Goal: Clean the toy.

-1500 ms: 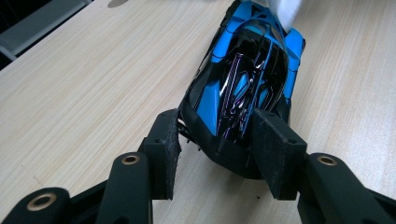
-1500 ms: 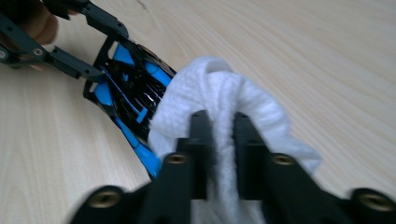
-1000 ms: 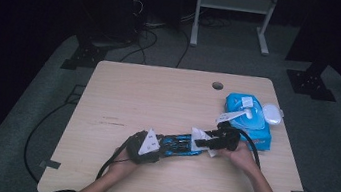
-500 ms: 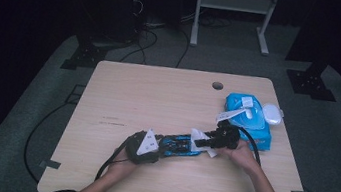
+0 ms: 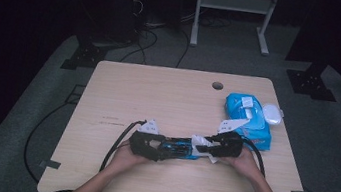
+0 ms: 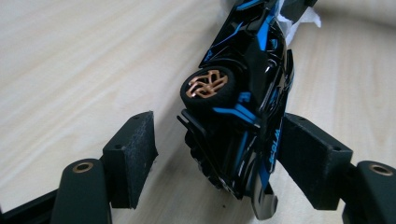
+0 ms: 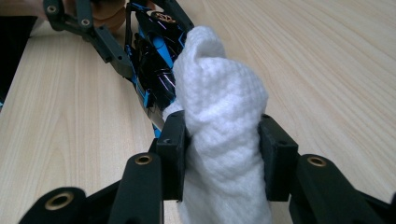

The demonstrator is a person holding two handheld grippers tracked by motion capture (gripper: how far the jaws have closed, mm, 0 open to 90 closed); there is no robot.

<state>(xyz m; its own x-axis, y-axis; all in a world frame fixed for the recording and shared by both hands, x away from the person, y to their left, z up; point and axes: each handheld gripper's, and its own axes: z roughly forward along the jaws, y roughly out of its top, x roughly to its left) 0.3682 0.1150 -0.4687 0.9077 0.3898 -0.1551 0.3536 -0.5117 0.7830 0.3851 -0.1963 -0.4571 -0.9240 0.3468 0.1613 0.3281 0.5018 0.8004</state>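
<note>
Toy car: we see a black-and-blue toy race car (image 6: 243, 112) lying on its side near the table's front edge, its gold-spoked wheel (image 6: 208, 85) turned up toward the left gripper's camera; in the high view the car (image 5: 177, 147) spans the gap between our two grippers.

Left gripper: our left gripper (image 6: 217, 156) has just been opening; the car's end sits between the jaws, the right pad (image 6: 310, 156) against its body, the left pad (image 6: 133, 149) standing clear with bare wood showing in the gap. No clamp.

Right gripper: our right gripper (image 7: 224, 161) has just been closing, and its pads squeeze a bunched white wipe (image 7: 224, 126), whose top leans against the car (image 7: 156, 65).

Wipes pack: a blue pack of wipes (image 5: 248, 118) lies near the table's right edge, its far end by a white lid (image 5: 272, 114).

Table: the wooden table (image 5: 158, 94) is bare across its far and left parts, with a cable hole (image 5: 217, 85) near the far edge.

Room to move: wide to the left and ahead; tight to the right, where the pack sits just beyond the right gripper (image 5: 225, 144).
</note>
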